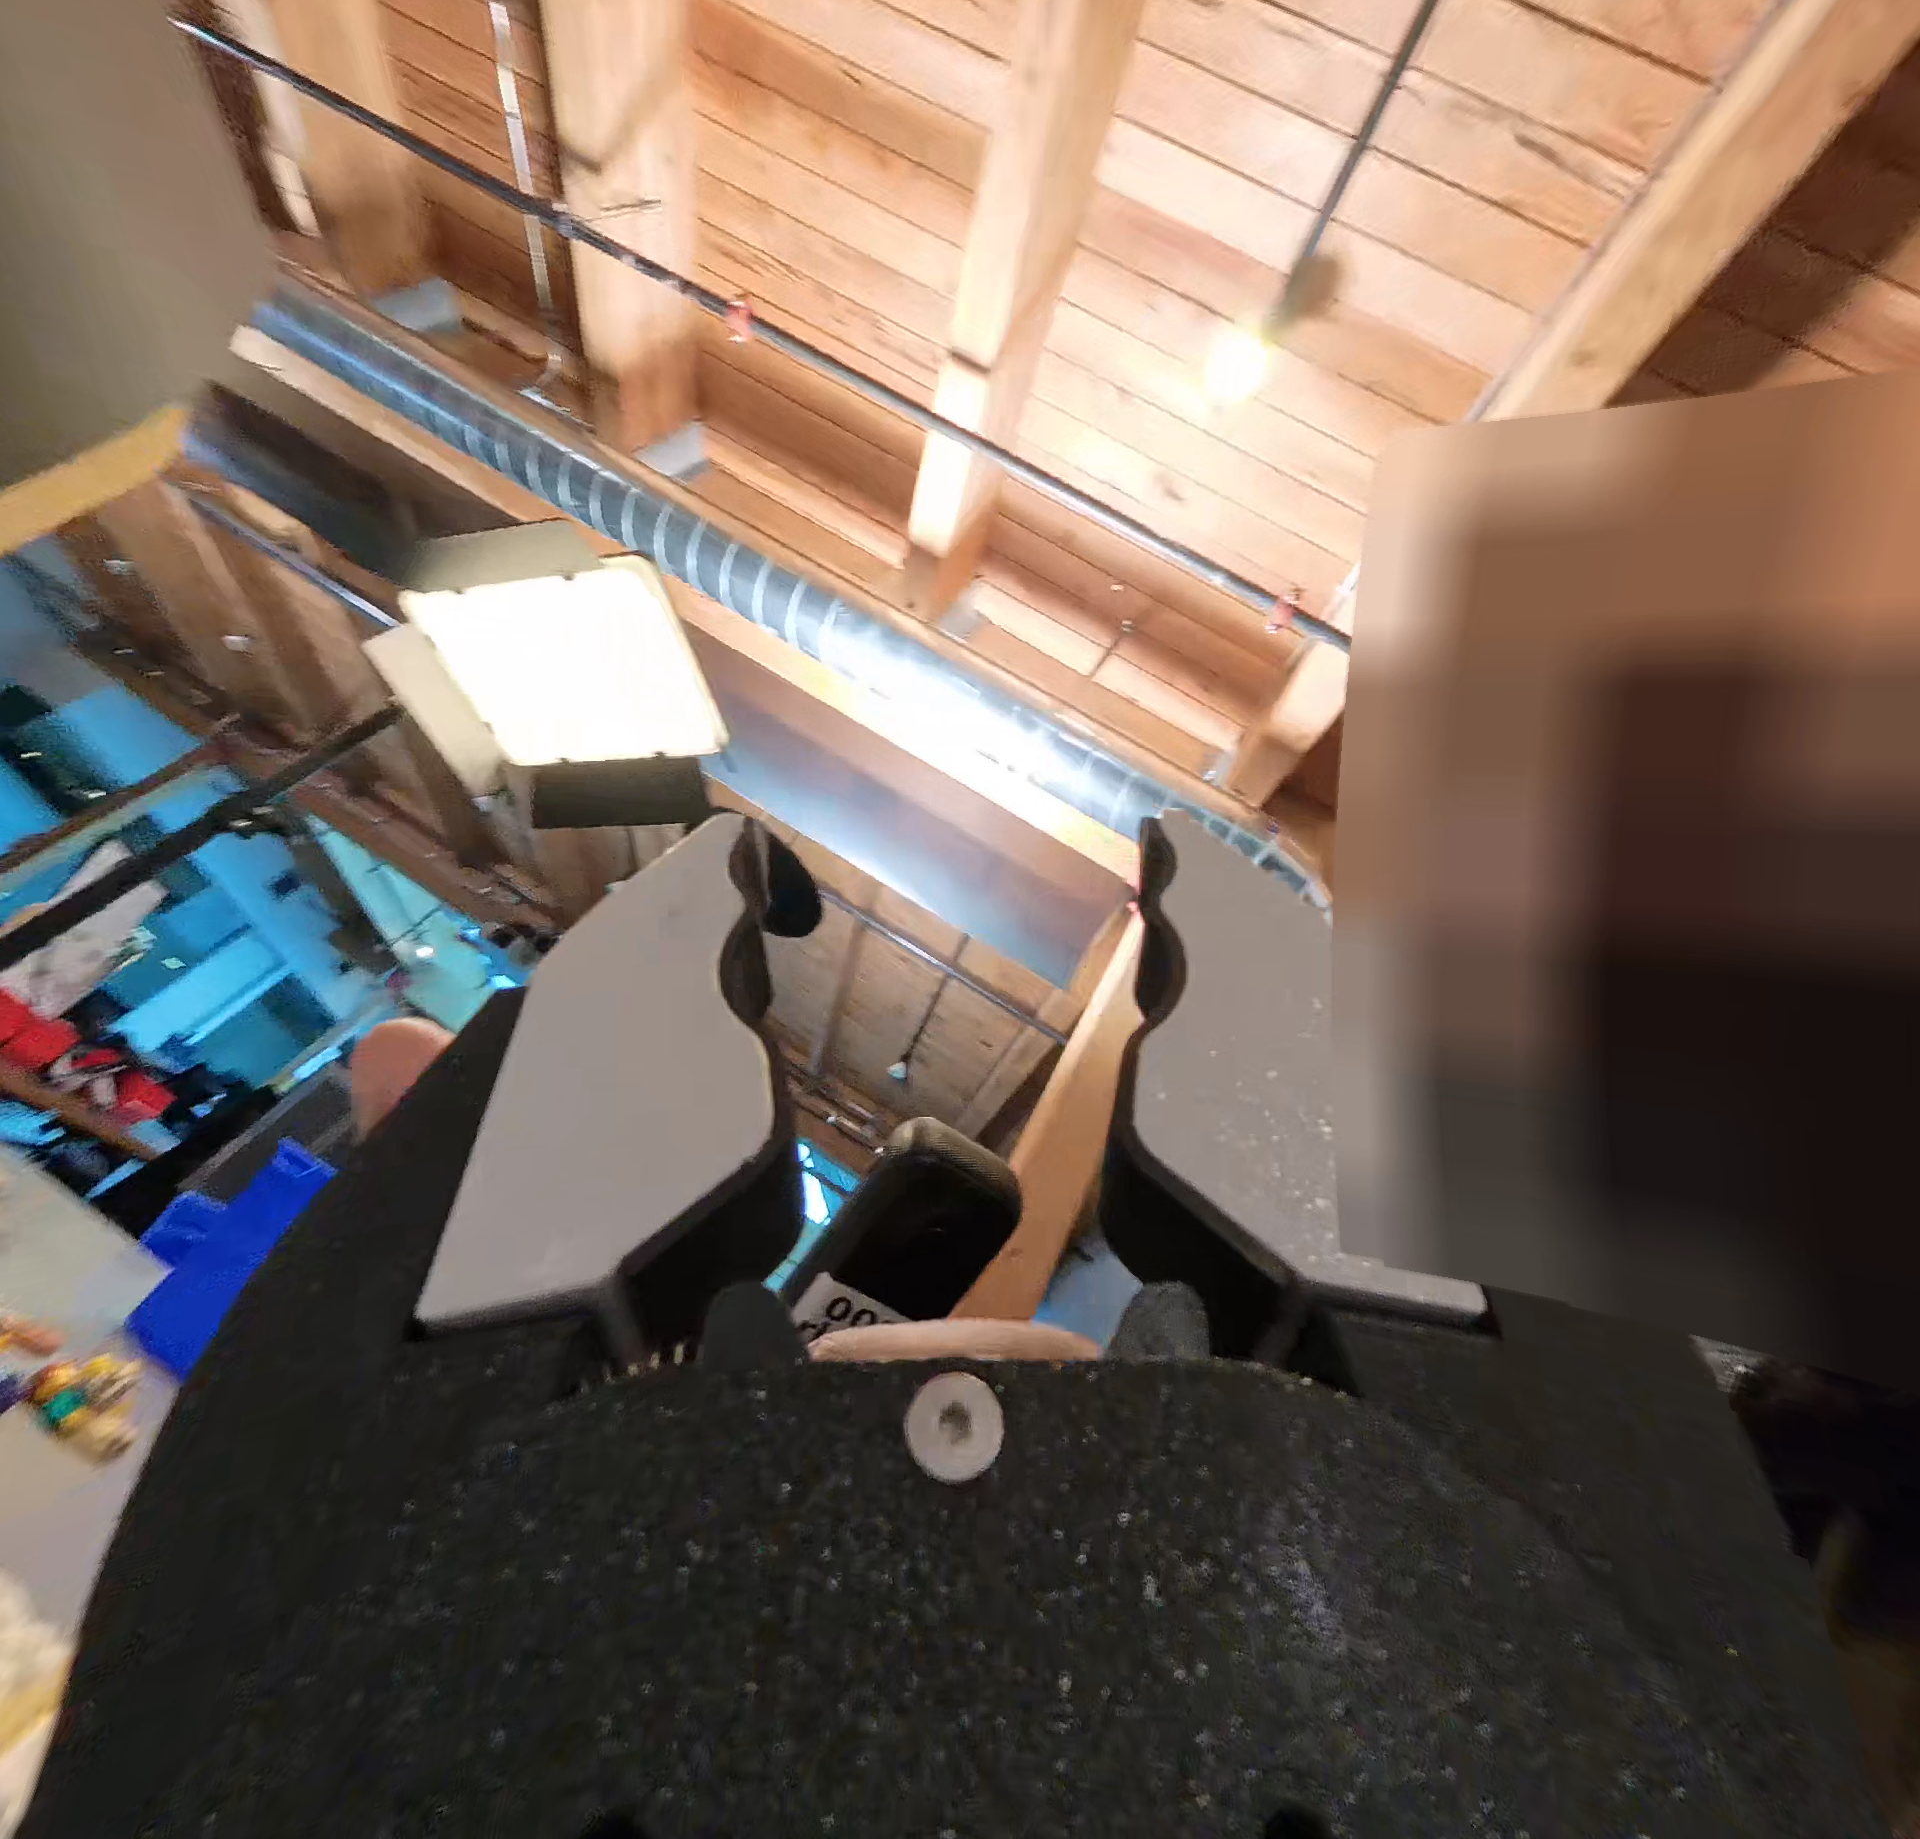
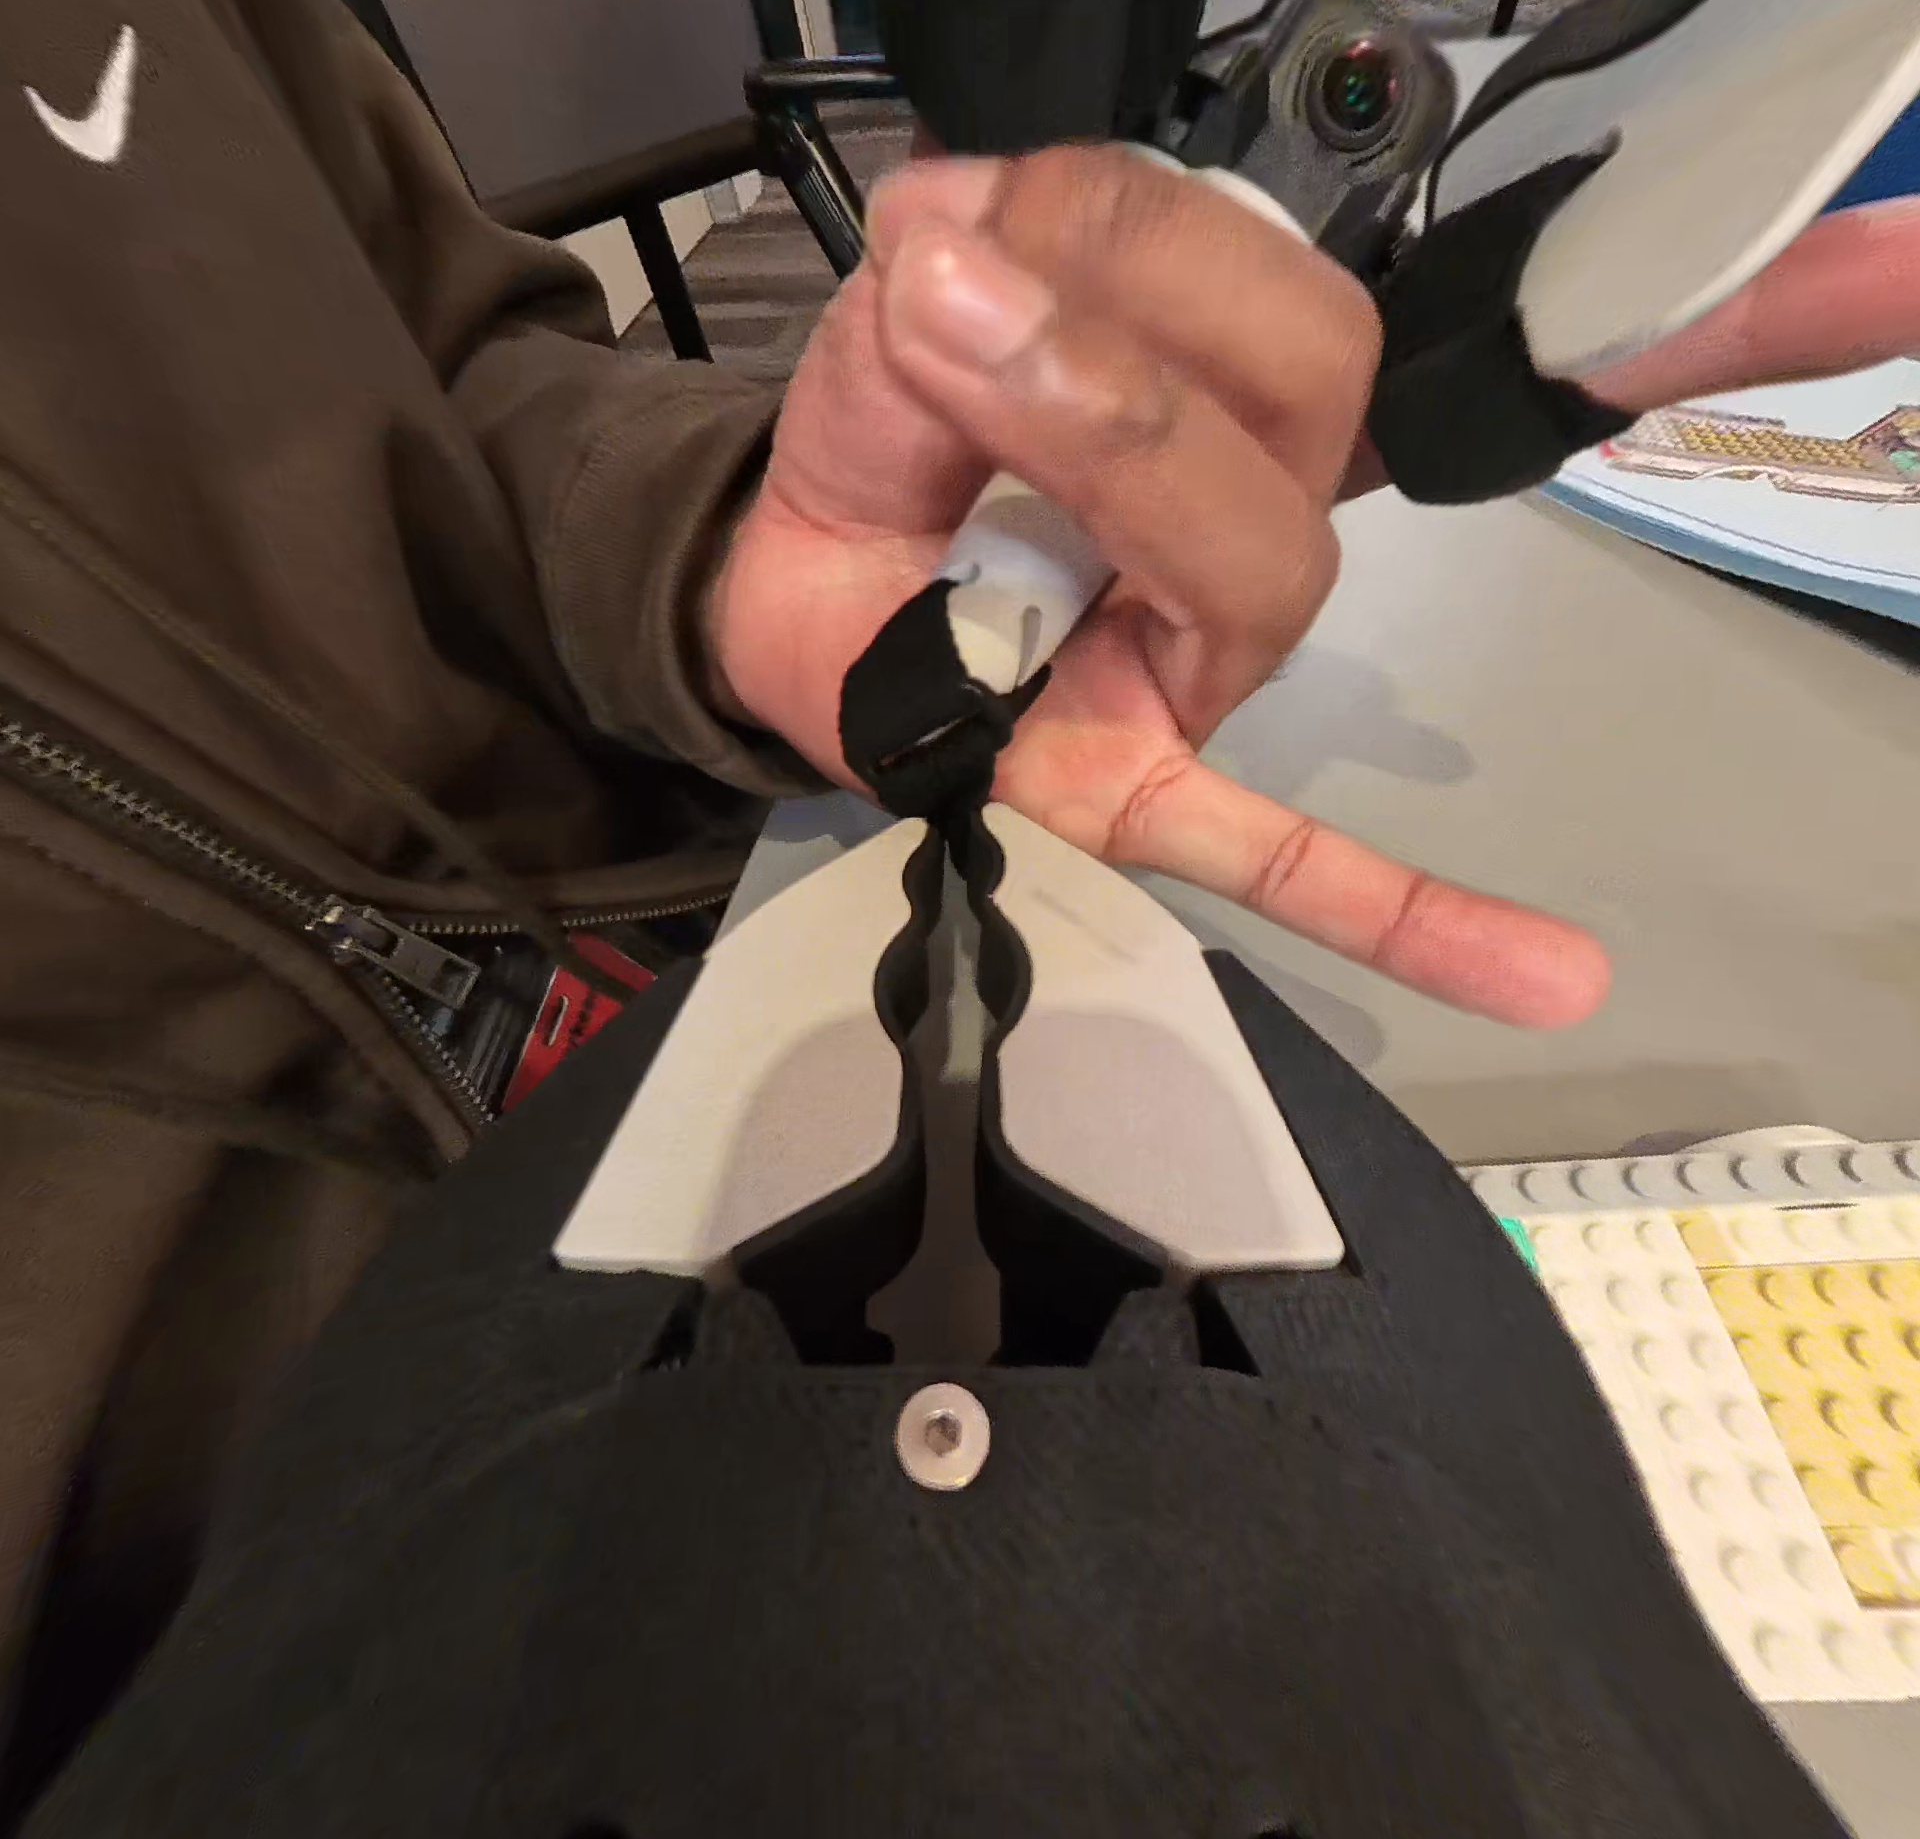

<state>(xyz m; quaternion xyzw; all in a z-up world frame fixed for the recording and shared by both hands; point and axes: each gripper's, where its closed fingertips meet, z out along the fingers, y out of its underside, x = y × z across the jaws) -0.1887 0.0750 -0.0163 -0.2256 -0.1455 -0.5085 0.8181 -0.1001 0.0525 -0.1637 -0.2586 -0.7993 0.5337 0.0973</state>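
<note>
My left gripper (image 1: 945, 854) points up at a wooden ceiling (image 1: 1039, 231). It is open, with nothing between its grey fingers (image 1: 644, 1010). In the right wrist view a person's hand (image 2: 1091, 335) grips the left gripper's white handle (image 2: 1018, 563), and that gripper's camera lens (image 2: 1361, 85) shows above the hand. A black strap (image 2: 914, 709) hangs at the handle's lower end. My right gripper (image 2: 951, 833) is shut on this strap, with its black wavy pads pinching the strap's lower tip.
A white and yellow studded baseplate (image 2: 1714, 1374) lies on the grey table (image 2: 1558, 750) at the lower right, with a printed booklet (image 2: 1766, 501) farther back. A brown zipped hoodie (image 2: 260, 542) fills the left. A light panel (image 1: 561, 667) and a metal duct (image 1: 831, 626) hang overhead. The tips of one gripper are about 15 centimeters away from the tips of the other.
</note>
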